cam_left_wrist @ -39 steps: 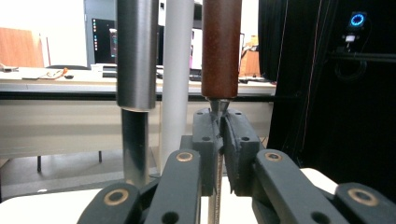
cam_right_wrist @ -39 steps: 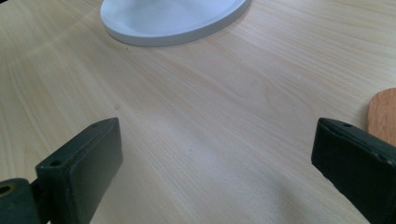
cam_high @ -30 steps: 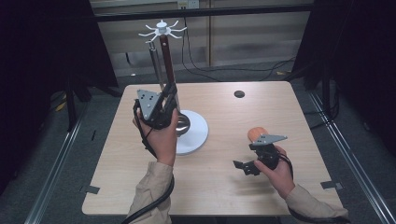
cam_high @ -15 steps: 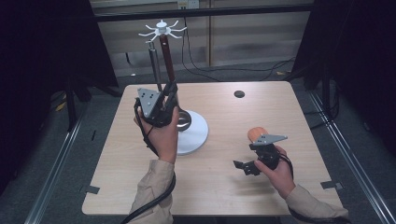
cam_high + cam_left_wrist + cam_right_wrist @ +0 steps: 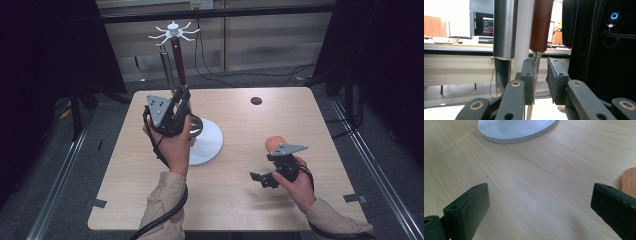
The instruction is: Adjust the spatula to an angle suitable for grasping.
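Flanking a brown wooden-handled utensil's (image 5: 541, 25) thin steel shank, the left gripper's (image 5: 541, 75) jaws stay slightly parted, gripping nothing.

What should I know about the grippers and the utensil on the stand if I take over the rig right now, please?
Left gripper: raised at the white stand, jaws a little apart around the thin metal shank of the brown-handled utensil; one pad seems to touch it, but it is not clamped.
Right gripper: open and empty, low over the table, beside a wooden round piece.
The utensil hangs from the stand's top hooks, next to a steel-handled one.
Done: left gripper lined up on the shank.
Left: probably close on it and lift it off the hook; the right gripper has nothing to do yet.
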The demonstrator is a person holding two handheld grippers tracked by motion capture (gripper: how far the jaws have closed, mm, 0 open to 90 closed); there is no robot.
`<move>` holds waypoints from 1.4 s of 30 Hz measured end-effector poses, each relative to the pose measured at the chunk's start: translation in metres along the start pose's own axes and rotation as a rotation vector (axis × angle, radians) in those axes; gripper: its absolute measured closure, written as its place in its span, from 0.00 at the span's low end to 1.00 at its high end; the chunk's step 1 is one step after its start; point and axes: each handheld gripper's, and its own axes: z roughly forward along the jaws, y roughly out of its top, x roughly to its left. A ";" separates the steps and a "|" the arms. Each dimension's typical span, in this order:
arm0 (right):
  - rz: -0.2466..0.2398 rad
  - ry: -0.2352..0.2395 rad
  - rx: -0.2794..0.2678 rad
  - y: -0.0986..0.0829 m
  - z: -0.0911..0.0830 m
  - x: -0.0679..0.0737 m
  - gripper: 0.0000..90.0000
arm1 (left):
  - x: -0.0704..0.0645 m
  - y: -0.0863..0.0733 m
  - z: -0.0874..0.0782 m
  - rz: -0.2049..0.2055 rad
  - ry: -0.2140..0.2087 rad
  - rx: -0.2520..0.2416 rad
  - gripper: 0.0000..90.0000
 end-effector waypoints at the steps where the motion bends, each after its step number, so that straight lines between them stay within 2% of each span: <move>1: 0.001 0.000 -0.001 0.000 0.000 0.000 0.02 | 0.000 0.000 -0.001 -0.005 0.001 -0.005 0.84; 5: -0.003 -0.002 -0.002 0.000 0.000 0.000 0.02 | -0.001 0.002 -0.005 -0.001 0.006 -0.020 0.83; 6: -0.002 0.001 0.001 0.000 0.000 0.000 0.02 | -0.001 0.004 -0.006 0.013 0.006 -0.020 0.84; 8: 0.001 0.001 0.000 0.000 0.000 0.001 0.02 | -0.002 0.008 -0.008 0.004 0.009 -0.047 0.84; 9: 0.001 0.001 0.000 0.000 0.000 0.001 0.02 | -0.002 0.011 -0.010 0.022 0.008 -0.053 0.84; 12: 0.003 0.001 0.001 0.000 0.000 0.001 0.02 | -0.003 0.020 -0.012 -0.004 -0.005 -0.098 0.88; 17: -0.008 0.004 0.005 0.000 0.001 0.002 0.02 | -0.003 0.032 -0.016 -0.023 -0.001 -0.171 0.96; 23: 0.002 0.001 0.001 0.000 0.001 0.002 0.02 | -0.005 0.046 -0.014 -0.017 -0.025 -0.237 1.00; 30: -0.001 0.002 -0.002 0.000 0.001 0.001 0.02 | -0.010 0.059 -0.010 0.001 -0.037 -0.269 1.00; 42: 0.005 0.004 0.003 -0.001 0.002 0.000 0.02 | -0.013 0.072 -0.001 0.014 -0.051 -0.273 1.00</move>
